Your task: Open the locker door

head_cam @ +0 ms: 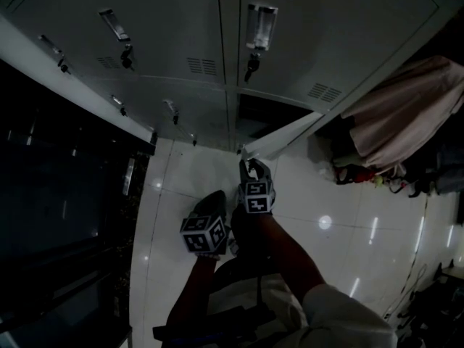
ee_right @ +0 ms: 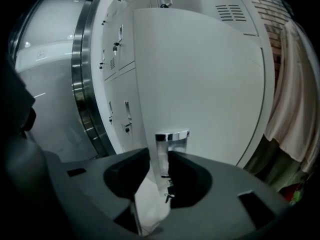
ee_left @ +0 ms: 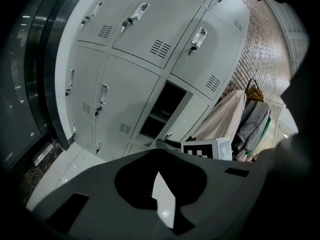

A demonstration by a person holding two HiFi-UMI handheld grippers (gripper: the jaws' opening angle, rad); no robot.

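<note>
A bank of grey lockers [head_cam: 167, 42] faces me. One locker door [head_cam: 279, 140] stands swung out, and its dark compartment [ee_left: 162, 109] shows behind it. My right gripper [head_cam: 252, 167] is at the free edge of that door [ee_right: 200, 74]. Its jaws straddle the edge and close on the chrome handle [ee_right: 171, 136], one on each side. My left gripper [head_cam: 216, 196] hangs lower and to the left, away from the lockers. Its jaw tips [ee_left: 160, 151] meet with nothing between them.
Light and grey clothes [head_cam: 406, 114] hang to the right of the lockers, close to the open door. Small items [head_cam: 370, 176] lie on the floor under them. A dark glass wall [head_cam: 58, 194] runs along the left. Glossy white tiles [head_cam: 188, 172] cover the floor.
</note>
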